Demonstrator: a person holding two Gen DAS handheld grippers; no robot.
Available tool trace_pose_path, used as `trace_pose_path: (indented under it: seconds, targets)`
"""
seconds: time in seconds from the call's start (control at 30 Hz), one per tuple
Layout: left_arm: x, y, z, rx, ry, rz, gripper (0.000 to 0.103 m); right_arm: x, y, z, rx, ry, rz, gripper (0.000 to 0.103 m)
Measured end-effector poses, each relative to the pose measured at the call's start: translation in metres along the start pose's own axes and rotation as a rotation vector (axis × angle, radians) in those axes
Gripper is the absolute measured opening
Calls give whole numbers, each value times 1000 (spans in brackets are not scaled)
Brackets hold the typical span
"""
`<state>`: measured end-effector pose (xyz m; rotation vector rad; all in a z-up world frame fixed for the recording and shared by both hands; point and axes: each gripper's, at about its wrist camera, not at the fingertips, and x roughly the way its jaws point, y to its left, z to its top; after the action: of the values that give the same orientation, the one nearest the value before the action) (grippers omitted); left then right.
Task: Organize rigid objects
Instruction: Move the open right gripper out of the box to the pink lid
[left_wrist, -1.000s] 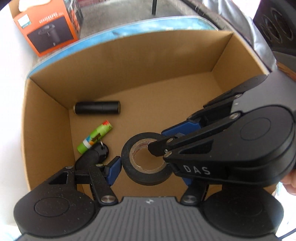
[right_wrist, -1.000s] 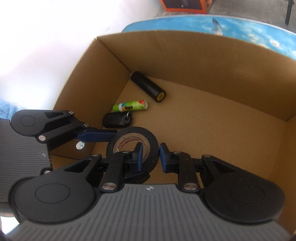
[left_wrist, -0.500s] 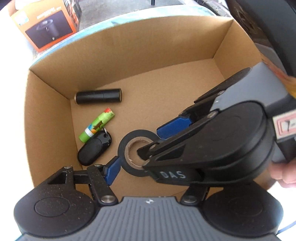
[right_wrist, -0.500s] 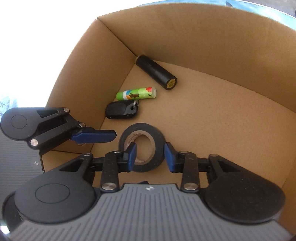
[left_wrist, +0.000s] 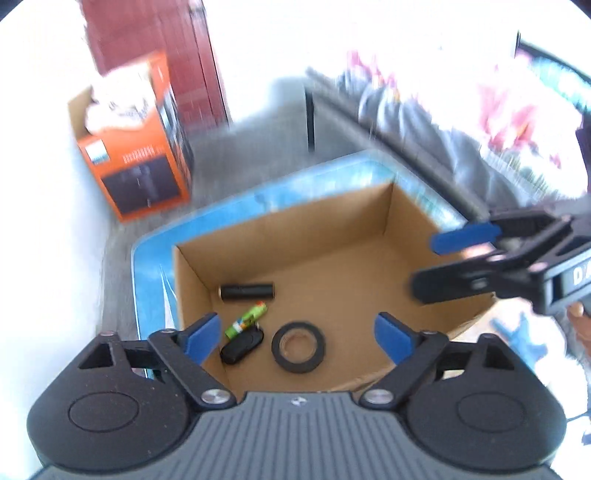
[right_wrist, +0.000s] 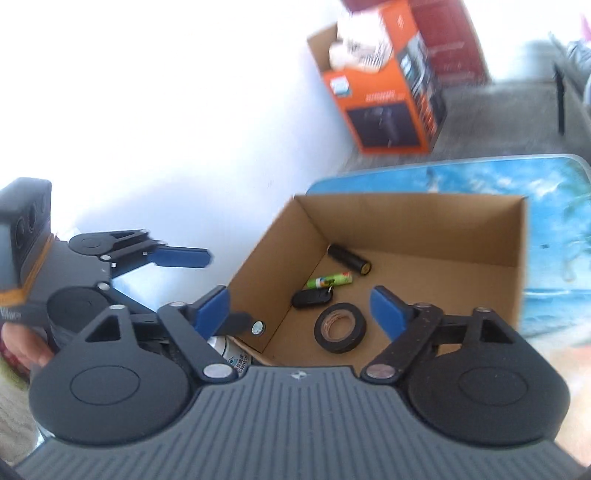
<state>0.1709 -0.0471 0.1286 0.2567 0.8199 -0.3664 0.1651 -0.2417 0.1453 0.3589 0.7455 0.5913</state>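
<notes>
An open cardboard box (left_wrist: 332, 225) (right_wrist: 406, 218) holds a black tape roll (left_wrist: 298, 346) (right_wrist: 340, 328), a black key fob (left_wrist: 242, 346) (right_wrist: 312, 297), a green tube (left_wrist: 246, 319) (right_wrist: 330, 280) and a black cylinder (left_wrist: 246, 292) (right_wrist: 348, 259). My left gripper (left_wrist: 295, 332) is open and empty, high above the box's near edge. My right gripper (right_wrist: 300, 308) is open and empty, also raised above the box. It also shows in the left wrist view (left_wrist: 443, 262), to the right of the box.
The box sits on a blue sea-print table (left_wrist: 151, 258) (right_wrist: 554, 229). An orange product box (left_wrist: 133, 162) (right_wrist: 384, 107) stands on the floor beyond, by a white wall. A dark chair with grey cloth (left_wrist: 406, 122) is at the back right. A white can (right_wrist: 231, 352) lies below my right gripper.
My right gripper let go of the tape roll, which now lies flat in the box. Both grippers opened wide and pulled up and back from the box.
</notes>
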Motion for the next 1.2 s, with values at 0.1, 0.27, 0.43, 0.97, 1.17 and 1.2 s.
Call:
trace_pose_path:
  seconds: [0.1, 0.27, 0.43, 0.97, 1.17, 1.2]
  targets:
    - [-33, -1, -31, -40, -98, -30, 96, -36, 2, -26, 29, -65, -11, 97]
    - [-46, -7, -85, -135, -148, -40, 98, -66, 8, -86, 66, -145, -67, 101]
    - [-23, -18, -137, -219, -79, -70, 98, -43, 16, -142, 90, -128, -130, 101]
    - [36, -51, -203, -159, -35, -61, 88, 83, 48, -193, 11, 104, -206, 82]
    - [41, -49, -206, -154, -50, -48, 72, 106, 46, -193, 6, 150, -204, 58]
    - [42, -49, -208, -158, -57, -49, 71, 109, 45, -194, 6, 158, -199, 52]
